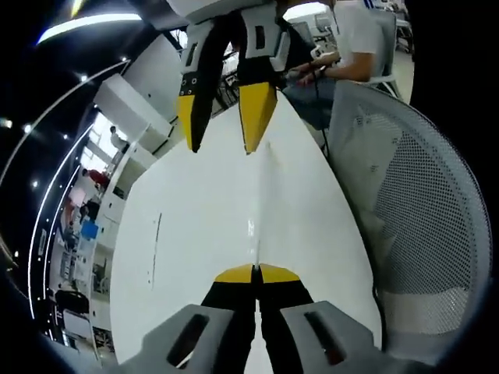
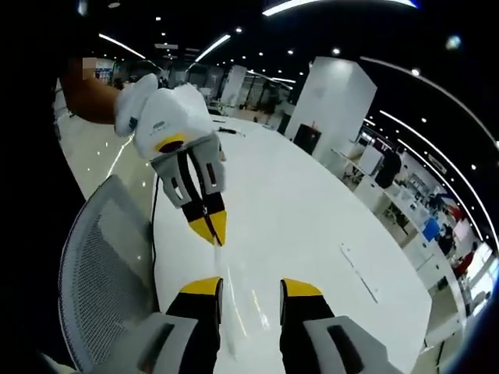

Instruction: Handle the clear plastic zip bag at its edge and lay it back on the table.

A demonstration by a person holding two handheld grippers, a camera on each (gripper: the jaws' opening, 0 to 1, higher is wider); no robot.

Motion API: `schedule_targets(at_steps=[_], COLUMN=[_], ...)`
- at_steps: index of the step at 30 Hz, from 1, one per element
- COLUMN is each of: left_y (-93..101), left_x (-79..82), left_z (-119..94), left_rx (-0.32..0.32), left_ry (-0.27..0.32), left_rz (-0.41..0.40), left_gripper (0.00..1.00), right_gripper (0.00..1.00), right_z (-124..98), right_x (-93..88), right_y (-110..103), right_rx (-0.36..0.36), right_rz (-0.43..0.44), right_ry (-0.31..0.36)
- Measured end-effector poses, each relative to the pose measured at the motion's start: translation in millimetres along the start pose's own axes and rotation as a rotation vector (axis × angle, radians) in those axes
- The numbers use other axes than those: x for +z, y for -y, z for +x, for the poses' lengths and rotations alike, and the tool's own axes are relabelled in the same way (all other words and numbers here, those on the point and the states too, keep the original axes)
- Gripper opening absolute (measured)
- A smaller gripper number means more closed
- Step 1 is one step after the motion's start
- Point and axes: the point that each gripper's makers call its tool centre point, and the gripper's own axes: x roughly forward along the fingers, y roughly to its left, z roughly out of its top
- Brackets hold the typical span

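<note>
Left hand-held gripper [image 1: 255,274] pinching bag edge [image 1: 252,230]

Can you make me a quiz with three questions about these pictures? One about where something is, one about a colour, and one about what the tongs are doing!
1. Where is the grey mesh chair?
A. Beside the white table
B. On top of the table
C. Hanging from the ceiling

2. What colour are the tips of the tongs?
A. Red
B. Green
C. Yellow

3. What are the left tongs doing?
A. Standing wide open
B. Shut on the clear zip bag
C. Shut on a spoon

Answers:
1 A: the chair's mesh back stands right at the table's edge.
2 C: both pairs of tongs end in yellow tips.
3 B: their tips meet on the bag's thin edge, while the right tongs stand open.
</note>
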Motion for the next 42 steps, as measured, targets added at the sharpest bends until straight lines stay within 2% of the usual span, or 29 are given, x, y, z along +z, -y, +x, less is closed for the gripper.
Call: schedule_targets(at_steps=[7, 18, 28, 32, 42], left_y=[-3.9, -3.5, -2.5, -2.0, -0.2], left_x=[2.2, 8.3, 9.5, 9.7, 13.8], left_z=[1, 0, 0, 1, 1], left_rx=[0.013, 0.008, 0.001, -0.004, -0.003], left_ry=[-0.003, 0.013, 0.018, 0.018, 0.038], left_rz=[0.018, 0.014, 0.024, 0.031, 0.015], left_gripper=[0.0, 0.0, 0.0, 0.0, 0.0], right_gripper=[0.26, 0.25, 0.24, 0.24, 0.2], right_z=[9, 20, 16, 18, 30], right_x=[-1.5, -18.3, -18.5, -25.9, -35.1], right_y=[-2, -10, -9, -9, -25], right_rx=[0.022, 0.051, 0.052, 0.058, 0.109], right_rz=[-0.008, -0.012, 0.011, 0.022, 0.039], right_ry=[-0.012, -0.057, -0.05, -0.066, -0.09])
